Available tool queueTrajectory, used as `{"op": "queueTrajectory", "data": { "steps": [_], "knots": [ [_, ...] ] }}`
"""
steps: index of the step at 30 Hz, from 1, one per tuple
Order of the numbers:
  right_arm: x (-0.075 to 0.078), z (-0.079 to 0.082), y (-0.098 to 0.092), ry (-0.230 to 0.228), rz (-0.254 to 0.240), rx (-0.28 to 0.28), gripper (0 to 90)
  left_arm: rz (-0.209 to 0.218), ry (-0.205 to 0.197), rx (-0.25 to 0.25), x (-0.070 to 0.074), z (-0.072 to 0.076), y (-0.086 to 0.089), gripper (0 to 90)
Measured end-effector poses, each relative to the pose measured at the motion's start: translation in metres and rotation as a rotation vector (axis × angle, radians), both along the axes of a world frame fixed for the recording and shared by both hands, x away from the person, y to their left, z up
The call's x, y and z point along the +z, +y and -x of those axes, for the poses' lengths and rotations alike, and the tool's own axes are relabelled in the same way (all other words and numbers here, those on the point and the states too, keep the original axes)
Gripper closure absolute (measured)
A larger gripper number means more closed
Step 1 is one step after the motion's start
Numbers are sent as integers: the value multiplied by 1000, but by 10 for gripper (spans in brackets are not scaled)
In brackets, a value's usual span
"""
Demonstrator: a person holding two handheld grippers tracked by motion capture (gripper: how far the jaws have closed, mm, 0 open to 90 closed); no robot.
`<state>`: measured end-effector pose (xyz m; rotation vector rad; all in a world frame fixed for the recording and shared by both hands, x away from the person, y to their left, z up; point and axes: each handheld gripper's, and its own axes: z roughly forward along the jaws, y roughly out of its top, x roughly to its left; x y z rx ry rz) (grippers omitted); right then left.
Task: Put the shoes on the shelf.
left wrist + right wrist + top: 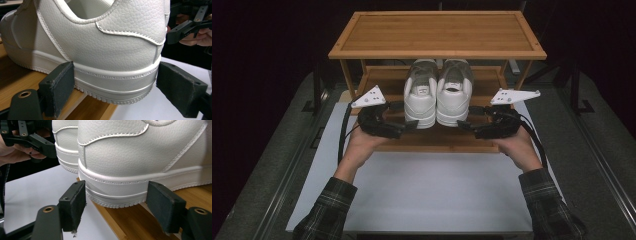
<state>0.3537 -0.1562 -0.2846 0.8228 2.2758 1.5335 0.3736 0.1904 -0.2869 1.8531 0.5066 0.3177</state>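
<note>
High view: two white shoes stand side by side, heels toward the person, on the lower shelf (382, 75) of a wooden rack (437, 32). The rack stands at the far end of a white surface (422, 185). The left shoe (421, 97) and the right shoe (454, 97) touch or nearly touch along their inner sides. Their heels overhang the front edge of the shelf slightly.

The left gripper (412, 125) is positioned at the heel of the left shoe; the right gripper (463, 125) is positioned at the heel of the right shoe. Both are held roughly level and point inward.

Left gripper view: the fingers (58, 85) are apart and straddle the heel sole of the left shoe (100, 45). One pad lies against or just beside the sole wall; the other stands clear of the heel with a visible gap. No clamp is made.

Right gripper view: the fingers (75, 202) are apart, one on each side of the heel sole of the right shoe (140, 157). Both pads are close to the sole; whether either touches cannot be told. No clamp is evident.

Progress, as judged: approach and alignment are complete for both shoes. Remaining: close each pair of fingers on its heel, then lift or draw the shoes off the shelf. Neither shoe is raised or tilted; both soles rest flat on the shelf.
</note>
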Motion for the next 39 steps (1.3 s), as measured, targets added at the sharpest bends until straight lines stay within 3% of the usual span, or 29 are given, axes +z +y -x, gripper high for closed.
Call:
{"op": "queueTrajectory", "data": {
  "steps": [15, 28, 39],
  "knots": [
    [-1, 2, -1, 7, 9, -6, 297, -20, 23, 2, 1, 2, 2, 152],
    [4, 14, -31, 15, 20, -48, 243, -63, 28, 14, 11, 18, 32, 150],
    [-10, 29, -64, 37, 23, -118, 194, -116, 18, 62, 13, 38, 69, 150]
  ]
}}
